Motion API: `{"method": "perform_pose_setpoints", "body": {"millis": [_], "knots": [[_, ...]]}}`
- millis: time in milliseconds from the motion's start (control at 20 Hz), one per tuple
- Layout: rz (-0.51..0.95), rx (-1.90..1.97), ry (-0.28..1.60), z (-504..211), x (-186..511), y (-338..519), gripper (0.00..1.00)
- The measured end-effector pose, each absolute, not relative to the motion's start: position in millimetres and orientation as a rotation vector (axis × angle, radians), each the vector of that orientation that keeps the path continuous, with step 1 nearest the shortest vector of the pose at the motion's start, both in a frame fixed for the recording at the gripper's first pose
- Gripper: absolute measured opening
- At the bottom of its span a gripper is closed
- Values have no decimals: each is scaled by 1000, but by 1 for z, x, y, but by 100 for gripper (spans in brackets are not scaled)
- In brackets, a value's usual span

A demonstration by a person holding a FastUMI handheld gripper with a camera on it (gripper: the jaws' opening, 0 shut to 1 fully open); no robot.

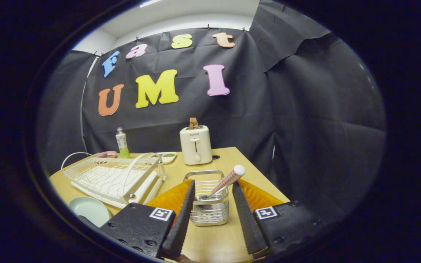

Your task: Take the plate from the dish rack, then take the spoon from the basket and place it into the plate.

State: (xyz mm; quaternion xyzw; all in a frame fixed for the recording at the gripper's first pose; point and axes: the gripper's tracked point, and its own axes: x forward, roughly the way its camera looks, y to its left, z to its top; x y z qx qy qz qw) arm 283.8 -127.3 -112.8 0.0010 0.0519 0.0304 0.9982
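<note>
Wood counter (228, 160): dish rack (113, 179) left, plate (90, 209) near-left edge, basket (209, 199) centre, toaster (196, 145) and bottle (122, 143) along back edge.

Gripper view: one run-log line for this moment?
tool: open, astride basket | spoon: in basket, ungripped | plate: on table, beside dish rack

Gripper-mounted fisheye, low over table (210, 237), facing booth wall; fingers (185, 212) frame near basket (210, 208).

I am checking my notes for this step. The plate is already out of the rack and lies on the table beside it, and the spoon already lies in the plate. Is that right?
Not quite. In the gripper view the plate lies on the table beside the rack, but the spoon stands in the basket, between the open fingers of the hand-held gripper.
</note>
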Motion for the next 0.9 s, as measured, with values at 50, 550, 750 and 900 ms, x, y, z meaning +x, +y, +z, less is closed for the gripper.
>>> {"method": "perform_pose_setpoints", "body": {"millis": [50,550,750,900], "knots": [[71,4,100,-111,289,-125,62],[-6,30,65,-81,289,-118,19],[-35,20,-32,-34,251,-107,19],[22,29,-86,-8,209,-72,19]]}}
